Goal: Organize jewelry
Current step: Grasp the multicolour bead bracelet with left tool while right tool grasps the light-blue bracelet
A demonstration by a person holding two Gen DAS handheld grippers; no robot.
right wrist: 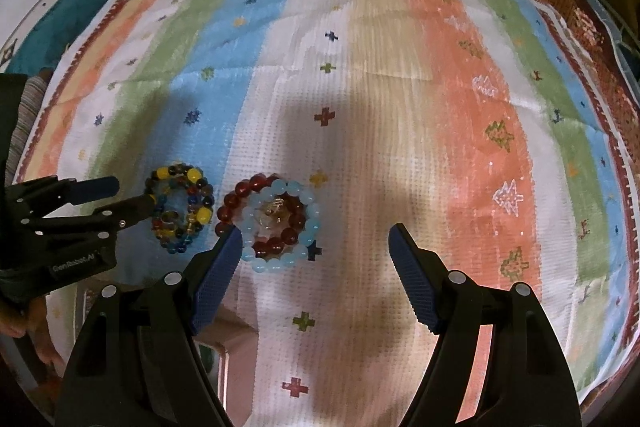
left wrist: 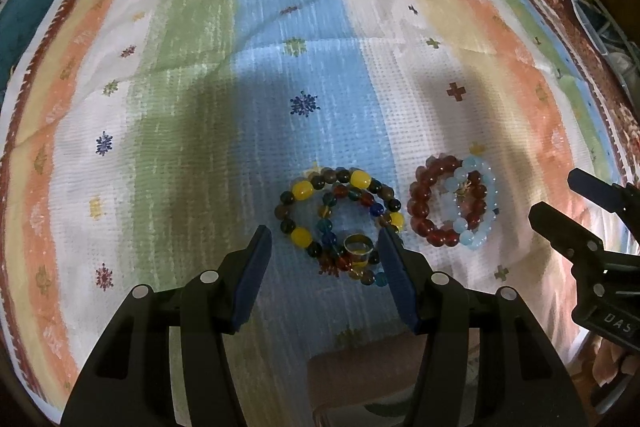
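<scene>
Where beads coil: multicolour bracelets [left wrist: 336, 219] ringing metal ring [left wrist: 357, 249].

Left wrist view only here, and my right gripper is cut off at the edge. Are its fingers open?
Observer: Yes, the right gripper is open and empty.
Operator: Where is it relative to the red bracelet?
Observer: One finger overlaps the red bracelet at its near edge; the other is over bare cloth.
Operator: And my left gripper, seen from that side?
Observer: The left gripper has one fingertip at the multicolour bracelets; contact is unclear.
</scene>
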